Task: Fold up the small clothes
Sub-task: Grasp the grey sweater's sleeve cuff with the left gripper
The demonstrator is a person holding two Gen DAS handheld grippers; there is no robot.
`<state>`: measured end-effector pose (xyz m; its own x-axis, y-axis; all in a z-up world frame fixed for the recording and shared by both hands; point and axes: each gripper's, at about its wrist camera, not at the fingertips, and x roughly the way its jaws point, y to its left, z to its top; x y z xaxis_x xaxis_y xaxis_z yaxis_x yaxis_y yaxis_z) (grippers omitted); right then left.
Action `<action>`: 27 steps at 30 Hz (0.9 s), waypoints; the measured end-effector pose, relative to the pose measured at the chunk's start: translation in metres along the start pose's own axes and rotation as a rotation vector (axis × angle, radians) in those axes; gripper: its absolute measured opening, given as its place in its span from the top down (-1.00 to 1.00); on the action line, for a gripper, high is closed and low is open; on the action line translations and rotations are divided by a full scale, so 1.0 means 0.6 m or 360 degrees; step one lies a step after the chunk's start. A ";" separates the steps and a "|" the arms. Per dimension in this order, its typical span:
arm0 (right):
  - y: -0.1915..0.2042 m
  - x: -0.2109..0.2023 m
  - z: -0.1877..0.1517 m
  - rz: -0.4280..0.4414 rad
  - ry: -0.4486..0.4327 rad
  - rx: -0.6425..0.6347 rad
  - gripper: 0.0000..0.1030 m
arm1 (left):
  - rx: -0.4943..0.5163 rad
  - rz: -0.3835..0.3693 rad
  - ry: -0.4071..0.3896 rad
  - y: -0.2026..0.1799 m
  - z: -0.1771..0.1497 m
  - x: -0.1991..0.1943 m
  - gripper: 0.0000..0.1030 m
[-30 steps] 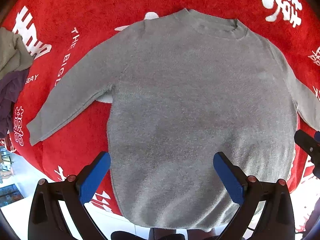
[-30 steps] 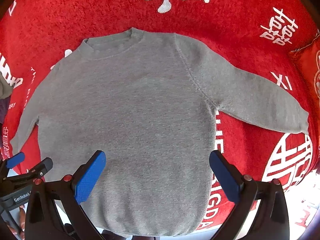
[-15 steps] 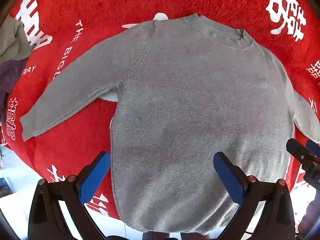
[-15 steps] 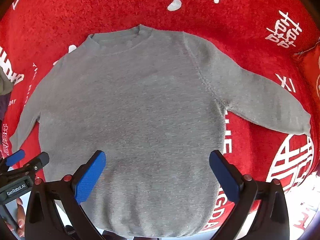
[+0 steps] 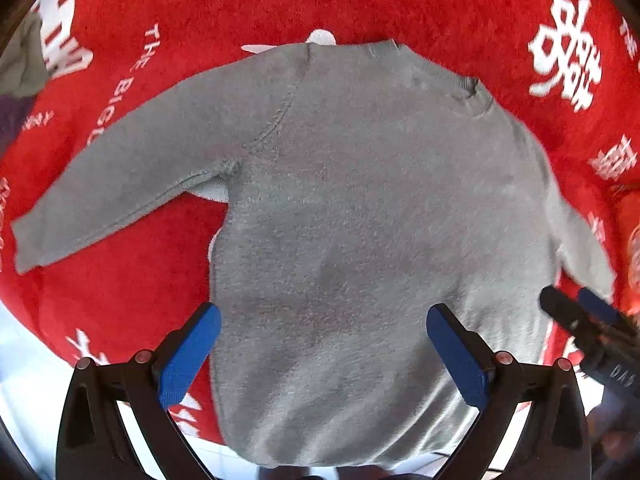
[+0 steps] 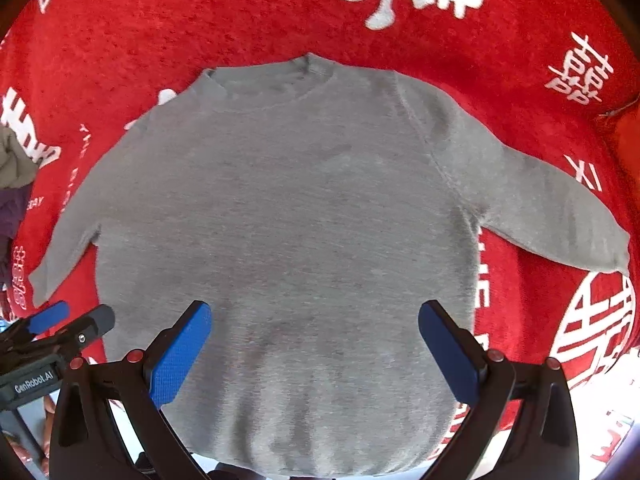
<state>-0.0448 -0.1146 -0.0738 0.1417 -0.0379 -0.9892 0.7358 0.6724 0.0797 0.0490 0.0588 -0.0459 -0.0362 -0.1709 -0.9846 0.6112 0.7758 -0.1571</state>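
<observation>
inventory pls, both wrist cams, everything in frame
sweater: 1, grey, spread flat in the middle of the red cloth, sleeves out to both sides, collar at the far end
cloth: 1, red with white lettering and characters, under the sweater, covers most of the view
other clothes: small heap, olive-grey and dark purple pieces, far left edge of the cloth; count unclear
floor: pale, past the near edge of the cloth
left gripper: 1, black with blue pads, jaws open, over the sweater's hem area
right gripper: 1, black with blue pads, jaws open, over the hem area
</observation>
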 end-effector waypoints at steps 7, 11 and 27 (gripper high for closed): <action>0.057 0.002 0.005 0.0046 -0.0003 -0.0126 -1.00 | -0.0294 -0.0171 -0.0116 0.109 0.013 -0.009 -1.00; 0.093 0.009 0.006 0.0112 -0.0017 -0.0170 -1.00 | -0.0520 -0.0156 -0.0236 0.224 0.016 -0.009 -1.00; 0.226 0.044 -0.013 0.0179 0.0029 -0.0391 -1.00 | -0.1231 -0.0621 -0.0607 0.485 -0.030 0.042 -1.00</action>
<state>0.0536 -0.0186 -0.0899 0.1999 0.0589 -0.9781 0.5329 0.8311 0.1589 0.2120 0.2913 -0.1175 0.2169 -0.5840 -0.7822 -0.0881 0.7863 -0.6115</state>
